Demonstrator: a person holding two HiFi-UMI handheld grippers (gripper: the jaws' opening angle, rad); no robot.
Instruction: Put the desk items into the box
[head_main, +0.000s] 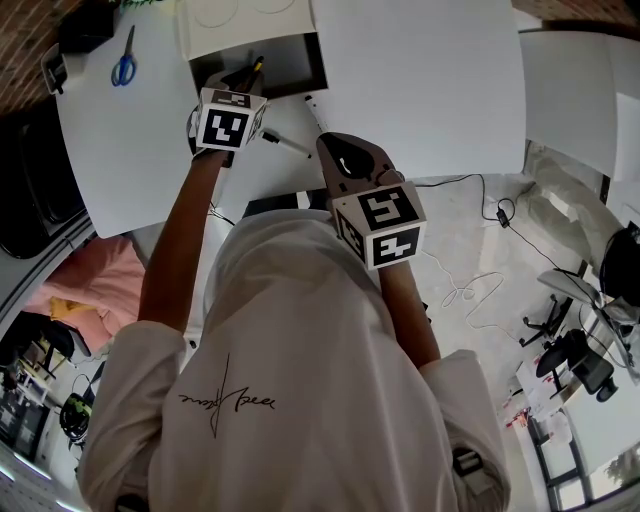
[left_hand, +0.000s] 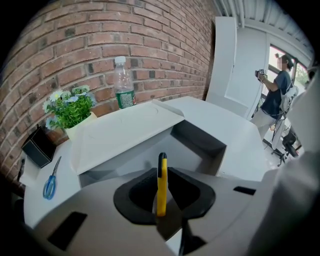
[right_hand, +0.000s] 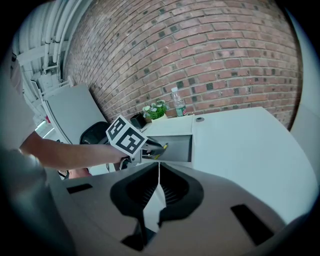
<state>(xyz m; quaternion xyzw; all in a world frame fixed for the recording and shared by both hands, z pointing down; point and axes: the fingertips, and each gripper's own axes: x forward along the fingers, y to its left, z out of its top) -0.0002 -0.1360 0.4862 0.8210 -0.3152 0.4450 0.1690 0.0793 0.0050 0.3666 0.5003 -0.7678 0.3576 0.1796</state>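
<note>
**Fig. Lowering a pen into the box.** We see the left gripper pinching a yellow pen between its pads. The pen stands upright along the jaws, black tip foremost. The gripper hangs tilted down at the near rim of the box, so the pen tip is just over the dark opening and not yet inside it. The box's white flap lies folded back on the far left side, leaving the mouth free.

The right gripper has its jaws pressed together on nothing and hovers near the front edge of the desk, to the right of the left one.

Between the two grippers, close to that front edge, lie two more pens, well apart from the box mouth. Blue-handled scissors lie towards the desk's far left corner.

We judge the step in hand to be the drop. To do it well, we would carry the tip past the near rim and over the middle of the opening. We would lower it until the pen is well within the walls and only then part the jaws. That way it cannot strike the rim or flap and roll back onto the desk.
</note>
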